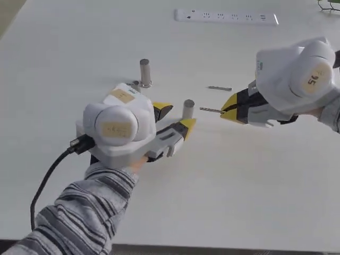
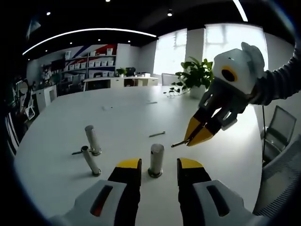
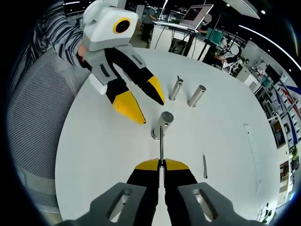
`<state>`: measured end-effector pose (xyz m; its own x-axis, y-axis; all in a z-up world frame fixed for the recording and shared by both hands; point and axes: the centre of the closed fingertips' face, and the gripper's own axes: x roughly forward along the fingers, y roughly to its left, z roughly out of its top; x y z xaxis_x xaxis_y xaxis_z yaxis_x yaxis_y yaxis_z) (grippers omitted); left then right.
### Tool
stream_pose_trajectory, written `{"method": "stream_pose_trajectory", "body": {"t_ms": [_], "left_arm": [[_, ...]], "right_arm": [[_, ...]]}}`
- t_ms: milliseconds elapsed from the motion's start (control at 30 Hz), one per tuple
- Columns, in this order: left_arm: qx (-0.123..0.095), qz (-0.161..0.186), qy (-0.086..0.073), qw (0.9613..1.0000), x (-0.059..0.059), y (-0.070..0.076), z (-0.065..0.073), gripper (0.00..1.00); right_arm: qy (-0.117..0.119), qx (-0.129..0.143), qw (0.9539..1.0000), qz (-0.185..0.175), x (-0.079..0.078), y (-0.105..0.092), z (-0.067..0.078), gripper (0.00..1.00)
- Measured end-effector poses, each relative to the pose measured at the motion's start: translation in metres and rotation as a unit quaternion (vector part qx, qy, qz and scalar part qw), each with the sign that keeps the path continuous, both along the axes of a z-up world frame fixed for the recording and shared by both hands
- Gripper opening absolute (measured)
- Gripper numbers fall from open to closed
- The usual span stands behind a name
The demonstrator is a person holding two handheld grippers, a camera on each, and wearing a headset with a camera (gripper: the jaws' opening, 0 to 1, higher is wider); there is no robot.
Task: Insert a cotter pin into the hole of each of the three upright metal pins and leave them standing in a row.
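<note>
Aiming the cotter pin [image 1: 211, 110] at the nearest metal pin [image 1: 188, 109]
Head view: left gripper [image 1: 179, 116], fingers open, flanks it, likely to steady it. Left gripper view: other pins [image 2: 92, 140] stand aside, nothing blocking. Right gripper view: right gripper [image 3: 161, 164], fingers clamped on the cotter pin; spare cotter pin [image 3: 204, 165] lies on the surface [image 3: 108, 141].

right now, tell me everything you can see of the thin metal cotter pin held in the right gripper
The thin grey metal cotter pin is a straight rod, clamped at one end between the shut yellow tips of the right gripper. It juts out level above the white table, free end aimed at the nearest upright grey metal pin, with a gap between them.
</note>
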<state>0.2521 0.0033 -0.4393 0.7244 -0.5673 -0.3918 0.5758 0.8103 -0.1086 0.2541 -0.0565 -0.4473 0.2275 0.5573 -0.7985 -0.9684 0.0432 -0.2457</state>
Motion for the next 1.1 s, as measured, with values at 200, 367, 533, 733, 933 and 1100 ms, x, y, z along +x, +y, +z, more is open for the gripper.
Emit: {"method": "stream_pose_trajectory", "body": {"t_ms": [200,367,533,733,933,1100], "left_arm": [[0.02,0.009,0.018,0.9996,0.007,-0.003,-0.016,0.26],[0.018,0.017,0.03,0.9993,0.012,-0.006,-0.022,0.24],[0.018,0.025,0.038,0.9988,0.015,-0.008,-0.027,0.2],[-0.001,0.037,0.049,0.9981,0.019,-0.01,-0.03,0.15],[0.004,0.032,0.043,0.9986,0.019,-0.012,-0.029,0.11],[0.004,0.031,0.044,0.9985,0.02,-0.012,-0.031,0.11]], "right_arm": [[-0.002,-0.004,1.0,0.004,0.009,0.001,-0.003,0.0],[0.001,-0.005,1.0,0.008,0.01,0.003,-0.005,0.0],[0.005,-0.005,0.9999,0.013,0.008,0.005,-0.005,0.0],[0.007,-0.006,0.9998,0.015,0.007,0.007,-0.005,0.0],[0.006,-0.009,0.9998,0.016,0.006,0.009,-0.005,0.0],[0.005,-0.006,0.9998,0.019,0.008,0.014,-0.005,0.0]]}}
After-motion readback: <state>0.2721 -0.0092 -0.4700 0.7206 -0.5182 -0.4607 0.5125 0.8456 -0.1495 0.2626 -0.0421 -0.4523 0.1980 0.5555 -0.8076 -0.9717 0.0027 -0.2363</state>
